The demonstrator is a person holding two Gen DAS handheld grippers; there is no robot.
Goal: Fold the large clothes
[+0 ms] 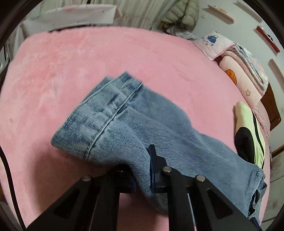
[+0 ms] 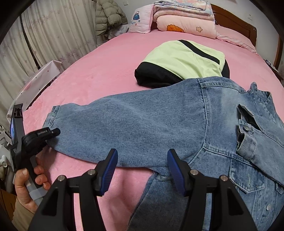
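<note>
A blue denim jacket [image 2: 221,124] lies spread on the pink bed [image 2: 99,78]. One sleeve [image 2: 124,128] stretches out to the left. My left gripper [image 1: 142,176] is shut on the sleeve's cuff end [image 1: 110,117], which bunches up between the fingers. The left gripper also shows in the right wrist view [image 2: 51,134] at the cuff. My right gripper [image 2: 142,170] is open and empty, just above the sleeve's near edge by the armpit.
A folded green and black garment [image 2: 182,62] lies beyond the jacket. Folded pink quilts [image 2: 184,19] and a pillow [image 2: 140,21] are stacked at the wooden headboard [image 2: 236,23]. Curtains [image 2: 53,28] and a hanging puffer coat [image 2: 108,16] stand past the far bed edge.
</note>
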